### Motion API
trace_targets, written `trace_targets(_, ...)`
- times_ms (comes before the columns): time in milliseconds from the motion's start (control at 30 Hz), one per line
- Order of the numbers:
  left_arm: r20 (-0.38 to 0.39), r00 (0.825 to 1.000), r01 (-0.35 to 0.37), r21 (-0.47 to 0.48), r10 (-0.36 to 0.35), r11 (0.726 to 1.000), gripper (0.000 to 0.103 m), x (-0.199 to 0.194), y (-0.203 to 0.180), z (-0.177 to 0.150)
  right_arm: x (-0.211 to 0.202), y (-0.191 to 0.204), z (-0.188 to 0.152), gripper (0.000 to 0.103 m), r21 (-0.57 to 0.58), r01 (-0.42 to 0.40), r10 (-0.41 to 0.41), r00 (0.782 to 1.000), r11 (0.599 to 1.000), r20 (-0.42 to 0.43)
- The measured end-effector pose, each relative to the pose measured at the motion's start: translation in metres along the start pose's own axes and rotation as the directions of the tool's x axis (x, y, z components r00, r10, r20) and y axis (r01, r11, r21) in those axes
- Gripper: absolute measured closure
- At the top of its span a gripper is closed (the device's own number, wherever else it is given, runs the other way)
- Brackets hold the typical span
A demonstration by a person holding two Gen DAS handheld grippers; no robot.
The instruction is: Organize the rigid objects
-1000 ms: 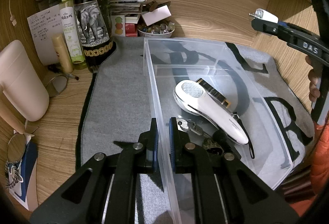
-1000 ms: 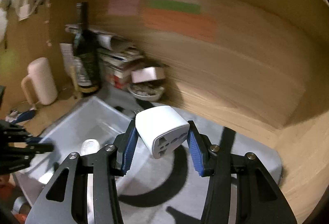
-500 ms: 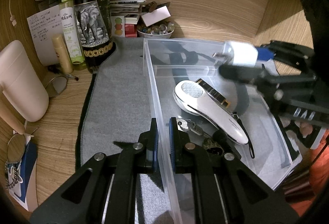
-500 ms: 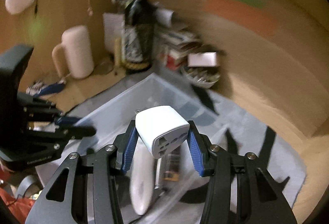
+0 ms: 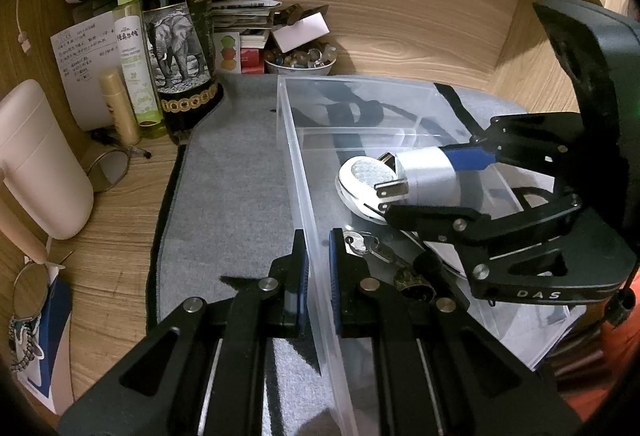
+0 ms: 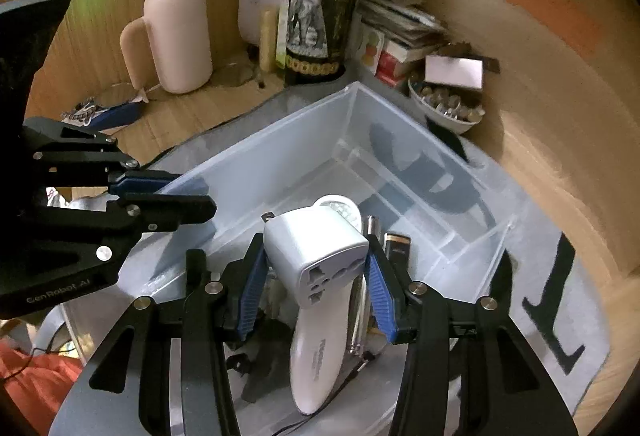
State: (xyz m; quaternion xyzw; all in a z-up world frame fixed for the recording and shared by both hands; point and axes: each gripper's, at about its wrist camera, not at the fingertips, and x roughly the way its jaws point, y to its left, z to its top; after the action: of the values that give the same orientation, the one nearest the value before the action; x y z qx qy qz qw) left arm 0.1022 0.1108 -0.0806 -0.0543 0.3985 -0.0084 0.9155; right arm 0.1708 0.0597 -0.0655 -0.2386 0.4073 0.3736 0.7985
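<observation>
Holding a white plug adapter (image 6: pixel 316 260) between its blue pads, the right gripper (image 6: pixel 316 286) hangs over the clear plastic bin (image 6: pixel 280 140), its jaws closed on the adapter's two sides. In the left wrist view the adapter (image 5: pixel 428 172) points its metal prongs toward the bin's left wall, above a white handheld device (image 5: pixel 360 180) lying on the bin floor. The left gripper (image 5: pixel 318 268) is clamped on that left wall (image 5: pixel 298 164), one pad outside and one inside, with only the thin plastic between them. A bunch of keys (image 5: pixel 364 244) lies inside the bin just beside the inner pad. The bin rests on a grey mat (image 5: pixel 236 172) spread over a wooden desk (image 5: pixel 120 220). Behind the mat stand a dark wine bottle (image 5: pixel 178 36) with an elephant label, a green spray bottle (image 5: pixel 134 52) and a small bowl (image 5: pixel 300 62); a pale pink jug (image 5: pixel 36 164) stands at the left.
</observation>
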Motion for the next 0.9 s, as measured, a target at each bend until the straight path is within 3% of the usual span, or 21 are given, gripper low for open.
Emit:
trace_targets(200, 0.0, 1.0, -0.001, 0.0, 0.001, 1.0, 0.094, 0.0, 0.0, 0.0, 0.005, 0.004, -0.001, 0.059, -0.009, -0.016, 0.016, 0.999, 1.0, -0.029)
trace_targets(333, -0.001, 1.0, -0.007, 0.005, 0.007, 1.0, 0.094, 0.0, -0.001, 0.0, 0.002, 0.006, -0.002, 0.039, -0.007, 0.015, -0.015, 1.0, 1.0, -0.01)
trace_targets(633, -0.011, 1.0, -0.006, 0.011, 0.006, 1.0, 0.094, -0.001, -0.003, 0.002, -0.02, -0.006, -0.006, 0.037, 0.039, 0.05, -0.052, 0.997, 0.998, 0.049)
trace_targets(733, -0.007, 1.0, -0.013, 0.02, 0.013, 1.0, 0.094, -0.005, -0.003, 0.003, -0.032, -0.01, -0.009, 0.029, 0.063, 0.068, -0.073, 0.994, 0.996, 0.08)
trace_targets(800, 0.002, 1.0, -0.029, 0.021, 0.029, 0.999, 0.089, -0.01, -0.003, 0.004, -0.042, -0.012, -0.012, 0.022, 0.088, 0.098, -0.108, 0.988, 0.991, 0.113)
trace_targets(867, 0.011, 0.999, -0.037, 0.017, 0.037, 0.999, 0.071, -0.015, -0.002, 0.005, -0.052, -0.014, -0.015, 0.021, 0.115, 0.105, -0.121, 0.982, 0.988, 0.142)
trace_targets(900, 0.022, 0.999, -0.041, 0.015, 0.041, 0.999, 0.068, -0.019, -0.001, 0.006, -0.054, -0.016, -0.016, 0.021, 0.125, 0.104, -0.122, 0.981, 0.987, 0.148)
